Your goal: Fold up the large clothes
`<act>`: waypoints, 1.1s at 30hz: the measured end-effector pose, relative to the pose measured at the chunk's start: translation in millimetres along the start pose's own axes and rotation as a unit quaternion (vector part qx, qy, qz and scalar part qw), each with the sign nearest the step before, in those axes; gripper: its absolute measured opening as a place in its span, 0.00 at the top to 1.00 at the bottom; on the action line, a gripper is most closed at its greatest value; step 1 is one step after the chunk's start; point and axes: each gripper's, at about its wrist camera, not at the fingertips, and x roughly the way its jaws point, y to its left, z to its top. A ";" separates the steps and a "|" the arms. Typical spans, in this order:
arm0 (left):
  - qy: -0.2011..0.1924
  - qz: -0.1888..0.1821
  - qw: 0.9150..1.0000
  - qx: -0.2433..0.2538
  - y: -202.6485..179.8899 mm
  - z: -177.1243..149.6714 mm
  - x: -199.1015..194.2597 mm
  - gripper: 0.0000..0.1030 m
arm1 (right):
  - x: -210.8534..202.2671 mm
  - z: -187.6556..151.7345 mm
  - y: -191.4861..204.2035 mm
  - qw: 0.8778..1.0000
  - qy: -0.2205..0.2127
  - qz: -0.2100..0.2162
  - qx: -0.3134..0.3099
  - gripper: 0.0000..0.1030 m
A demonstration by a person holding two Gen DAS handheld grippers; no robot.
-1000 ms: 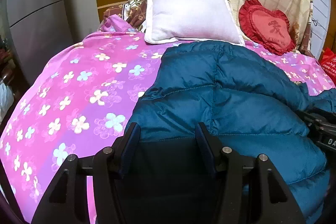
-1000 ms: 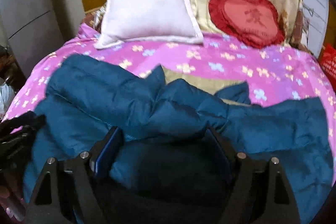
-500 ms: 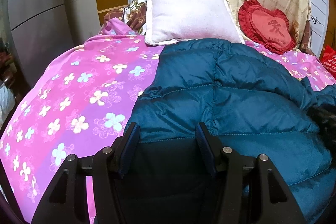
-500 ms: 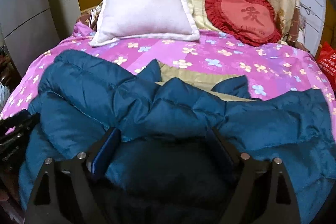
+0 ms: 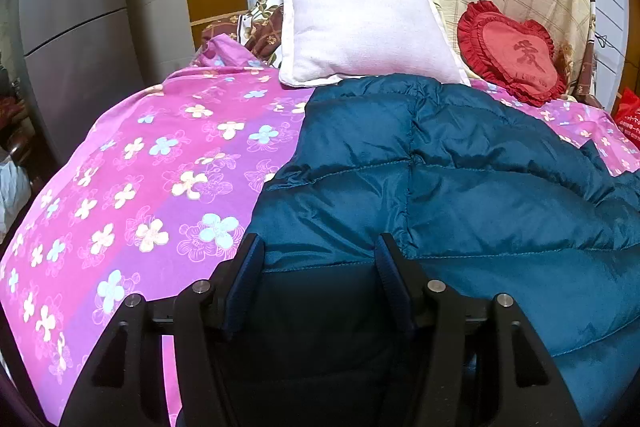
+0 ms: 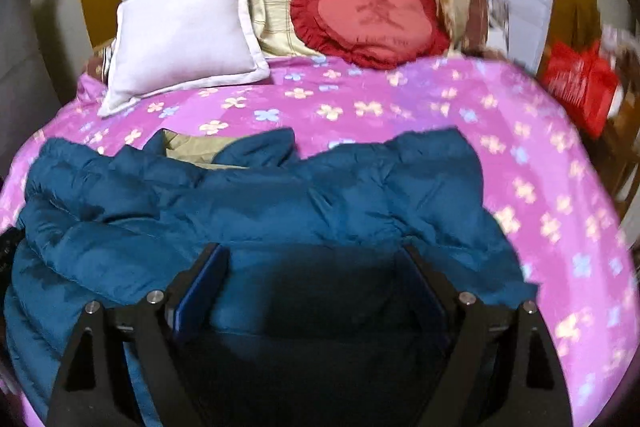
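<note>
Both jaws apart, just been opening. Left gripper (image 5: 318, 251) & right gripper (image 6: 314, 259) each have puffy blue jacket (image 5: 460, 179) between jaws, pads not pressing. Jacket lies on bed (image 5: 152, 155), its far edge just below white pillow (image 5: 360, 27).

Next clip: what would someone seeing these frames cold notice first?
A puffy teal down jacket sprawls across the near part of a vivid pink flowered bedspread, rumpled, with a tan lining showing at its far edge. Against the head of the bed lean a white pillow and, to its right, a red heart-shaped cushion. Each gripper, left and right, has jacket fabric between its fingers.
</note>
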 end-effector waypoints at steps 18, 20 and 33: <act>-0.004 0.004 1.000 0.001 1.0 -0.9 0.9 0.61 | -52.9 -37.3 -5.1 0.999 -0.043 -0.015 -0.013 0.08; -0.005 0.006 1.000 0.002 1.0 -1.1 1.0 0.61 | -49.9 -44.9 -13.5 0.999 -0.040 -0.021 -0.011 0.08; -0.011 0.021 1.000 -0.002 8.7 -15.0 -31.5 0.60 | -62.3 -57.9 -17.5 0.999 -0.033 -0.013 -0.004 0.07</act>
